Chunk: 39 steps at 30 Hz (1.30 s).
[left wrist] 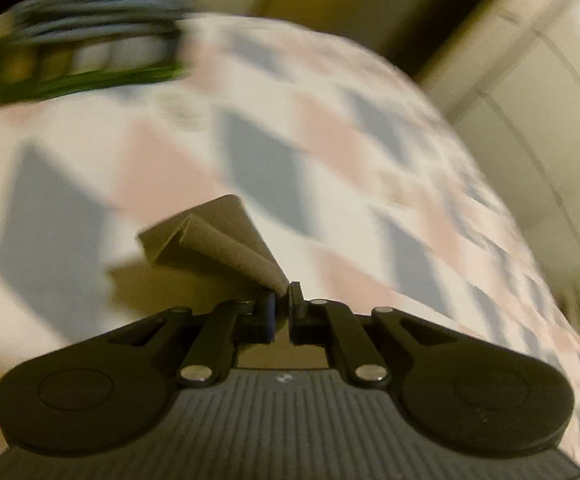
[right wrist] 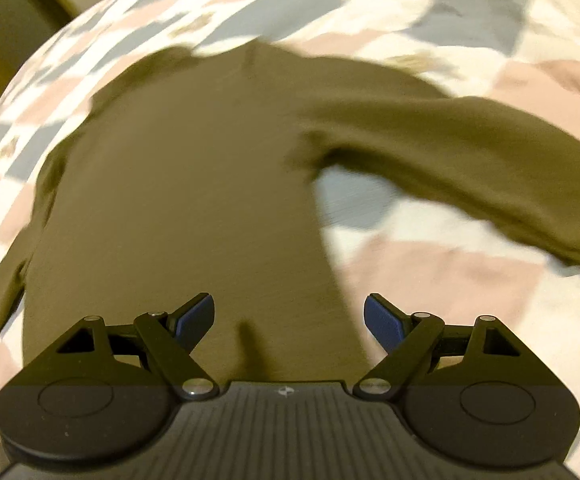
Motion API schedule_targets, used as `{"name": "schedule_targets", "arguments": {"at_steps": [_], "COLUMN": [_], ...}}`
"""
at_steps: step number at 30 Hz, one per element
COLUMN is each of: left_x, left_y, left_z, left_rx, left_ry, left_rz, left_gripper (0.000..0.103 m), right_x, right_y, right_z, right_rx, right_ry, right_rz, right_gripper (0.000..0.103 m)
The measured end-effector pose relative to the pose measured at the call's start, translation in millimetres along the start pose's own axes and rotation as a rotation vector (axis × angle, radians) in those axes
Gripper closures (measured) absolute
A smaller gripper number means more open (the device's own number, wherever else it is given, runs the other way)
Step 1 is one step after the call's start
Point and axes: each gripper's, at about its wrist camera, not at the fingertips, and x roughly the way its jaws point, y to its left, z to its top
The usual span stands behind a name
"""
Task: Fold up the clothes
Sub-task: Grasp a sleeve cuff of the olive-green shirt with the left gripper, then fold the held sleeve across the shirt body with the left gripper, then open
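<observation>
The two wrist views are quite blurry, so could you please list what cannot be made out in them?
- Left wrist view: the striped pile at the bed's far corner is smeared by motion; its contents are unreadable.
- Left wrist view: the left tongs cover the pinched part of the olive shirt.
- Right wrist view: the shirt's sleeve runs off the right edge.

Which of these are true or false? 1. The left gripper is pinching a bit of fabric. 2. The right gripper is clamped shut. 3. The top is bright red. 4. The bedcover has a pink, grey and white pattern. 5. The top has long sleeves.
1. True: the left gripper is shut on a corner of the olive top.
2. False: the right gripper is open, hovering over the top and holding nothing.
3. False: it is olive green.
4. True: the bedcover shows pink, grey and white diamonds.
5. True: one long sleeve stretches sideways.
</observation>
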Motion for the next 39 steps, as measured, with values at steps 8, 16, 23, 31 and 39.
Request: {"name": "schedule_targets", "arguments": {"at_steps": [8,16,23,31,39], "left_x": [29.7,42.5,51.0,43.9,77.6], "left_y": [-212.1,-330.8,-349.1,-371.1,-395.3], "left_z": [-118.3,-307.0,-380.0,-397.6,-408.6], "left_rx": [0.505,1.015,1.177,1.330,1.337], "left_ry": [0.092,0.182,0.198,0.120,0.165], "left_rz": [-0.222,-0.352,-0.328,-0.256,-0.195], "left_gripper": [0.100,0.100,0.100,0.062,0.101], "right_x": [-44.7,-64.2,-61.5,-52.4,-43.8], "right_y": [-103.3,-205.3,-266.0,-295.9,-301.6], "right_z": [21.9,42.8,37.9,34.3,36.5], "right_rx": [0.113,0.224,0.293,0.324,0.321], "right_ry": [-0.098,-0.166,-0.131,-0.089,-0.059], "right_rz": [-0.024,-0.091,-0.128,-0.124,-0.117], "right_gripper": [0.019,0.019,0.019,0.018,0.016]}}
